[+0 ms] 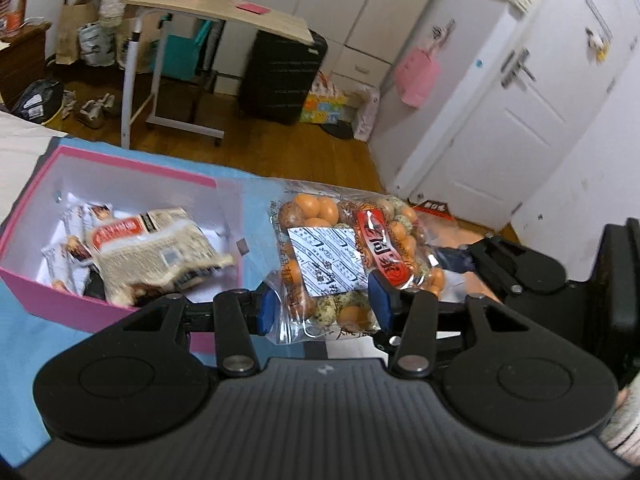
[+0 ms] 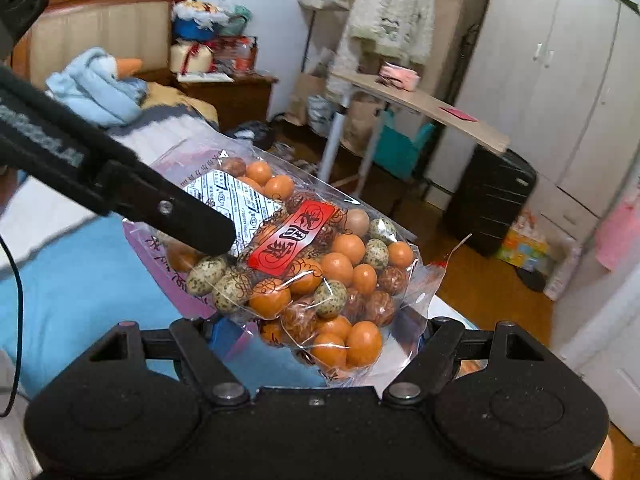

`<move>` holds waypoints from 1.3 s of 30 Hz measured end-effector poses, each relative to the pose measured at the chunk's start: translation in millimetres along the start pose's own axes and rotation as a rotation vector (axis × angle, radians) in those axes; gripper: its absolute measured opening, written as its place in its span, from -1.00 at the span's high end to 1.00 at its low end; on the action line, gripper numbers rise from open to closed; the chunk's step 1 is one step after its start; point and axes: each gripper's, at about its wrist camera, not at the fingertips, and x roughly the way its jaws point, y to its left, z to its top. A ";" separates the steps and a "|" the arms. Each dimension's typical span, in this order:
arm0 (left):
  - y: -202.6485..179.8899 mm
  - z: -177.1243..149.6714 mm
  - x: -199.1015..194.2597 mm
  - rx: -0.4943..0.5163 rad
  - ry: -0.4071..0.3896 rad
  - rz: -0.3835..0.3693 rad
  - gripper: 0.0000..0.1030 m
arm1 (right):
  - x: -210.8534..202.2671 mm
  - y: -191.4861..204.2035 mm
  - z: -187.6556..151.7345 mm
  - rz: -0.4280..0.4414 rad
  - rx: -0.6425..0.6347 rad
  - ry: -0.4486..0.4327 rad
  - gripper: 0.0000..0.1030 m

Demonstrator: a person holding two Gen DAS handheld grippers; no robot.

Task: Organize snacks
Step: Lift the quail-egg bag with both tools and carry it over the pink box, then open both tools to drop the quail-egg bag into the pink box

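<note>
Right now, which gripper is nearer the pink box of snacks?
The left. The left gripper grips the clear bag of coated nuts right beside the pink box. The right gripper holds the bag's far side, away from the box.

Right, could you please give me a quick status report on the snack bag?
Both tools, left and right, shut on the clear bag of coated nuts. Bag held off the blue cover, beside the pink box. Nothing in the way.
</note>
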 end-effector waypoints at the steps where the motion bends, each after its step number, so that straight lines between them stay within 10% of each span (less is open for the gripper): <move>1: 6.7 4.3 0.3 -0.009 0.000 0.023 0.13 | 7.1 -2.1 6.8 0.030 0.010 0.003 -0.59; 17: 121.9 8.4 29.8 -0.185 -0.014 0.211 0.09 | 127.7 42.6 37.7 0.227 0.020 0.114 -0.58; 30: 128.6 -2.3 66.0 -0.087 0.047 0.355 -0.03 | 165.7 39.2 27.2 0.306 0.070 0.255 -0.60; 34: 121.7 -6.1 71.5 0.002 0.044 0.520 -0.01 | 159.4 37.2 25.7 0.307 0.040 0.212 -0.69; 39: 116.9 -4.8 57.9 -0.002 0.019 0.481 -0.02 | 137.6 34.6 23.9 0.297 0.001 0.156 -0.80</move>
